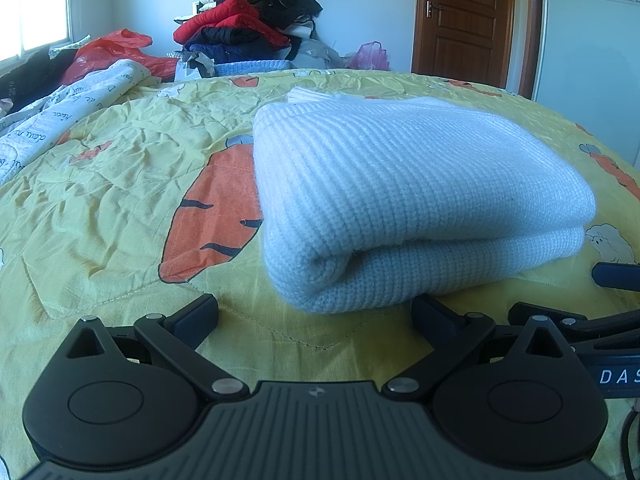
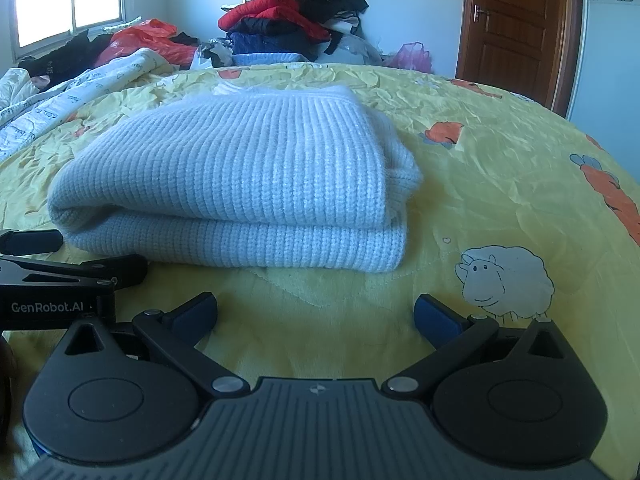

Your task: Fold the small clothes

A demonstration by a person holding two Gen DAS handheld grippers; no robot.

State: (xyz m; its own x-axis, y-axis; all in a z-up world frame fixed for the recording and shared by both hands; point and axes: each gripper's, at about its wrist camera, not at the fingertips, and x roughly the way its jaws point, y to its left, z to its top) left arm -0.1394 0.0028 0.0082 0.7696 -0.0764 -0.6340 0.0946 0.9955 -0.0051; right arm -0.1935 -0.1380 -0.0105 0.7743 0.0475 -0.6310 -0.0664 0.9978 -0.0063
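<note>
A white knit sweater [image 1: 400,184] lies folded in a thick stack on the yellow bedspread [image 1: 120,184]. My left gripper [image 1: 316,316] is open and empty, just in front of the sweater's near left corner. In the right wrist view the sweater [image 2: 240,184] sits ahead and to the left. My right gripper [image 2: 316,312] is open and empty, a little short of the sweater's near edge. The right gripper also shows at the left view's right edge [image 1: 580,320], and the left gripper at the right view's left edge [image 2: 60,276].
A pile of red, black and blue clothes [image 1: 248,28] stands at the far side of the bed. A white printed quilt [image 1: 60,108] and an orange bag [image 1: 116,48] lie at the far left. A wooden door [image 1: 464,16] is at the back right.
</note>
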